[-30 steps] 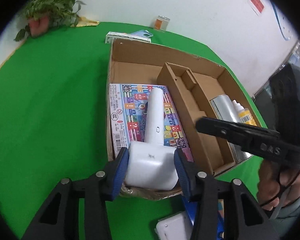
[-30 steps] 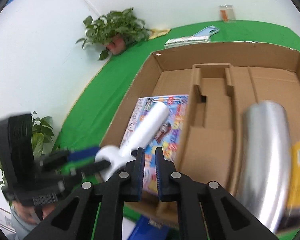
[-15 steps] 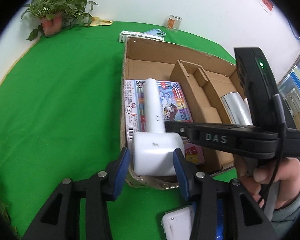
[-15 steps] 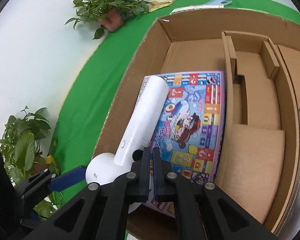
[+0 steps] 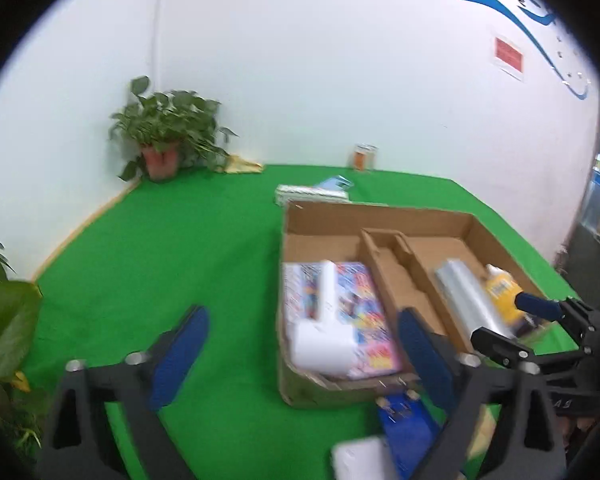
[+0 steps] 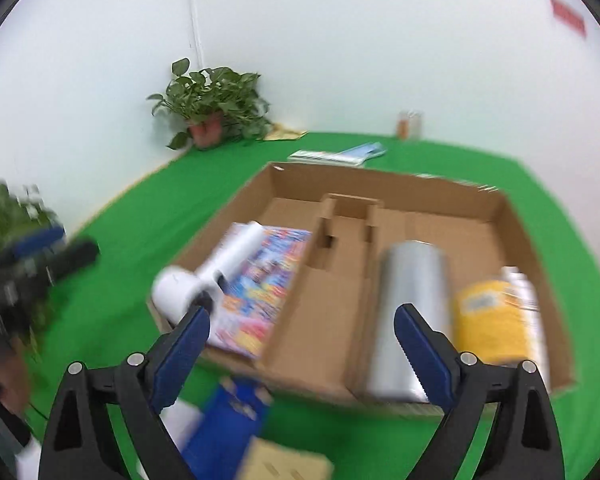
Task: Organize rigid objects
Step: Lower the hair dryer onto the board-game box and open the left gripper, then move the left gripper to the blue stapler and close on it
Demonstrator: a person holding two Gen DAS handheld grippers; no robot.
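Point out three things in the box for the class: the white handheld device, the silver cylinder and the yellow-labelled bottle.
white handheld device (image 5: 327, 292): left wrist view, on its handle.
silver cylinder (image 6: 410, 304): right wrist view, middle of its side.
yellow-labelled bottle (image 6: 488, 320): right wrist view, on the yellow label.

Motion blur smears both views, so the print on the colourful box (image 6: 260, 292) beyond the right claw (image 6: 302, 344) is unreadable. The yellow bottle (image 6: 488, 320) label is blurred too. Below the left claw (image 5: 302, 344), a white item (image 5: 360, 460) and a blue item (image 5: 408, 420) are cut off by the bottom edge and too blurred to identify. The small jar (image 5: 364, 157) far beyond is too small to tell.
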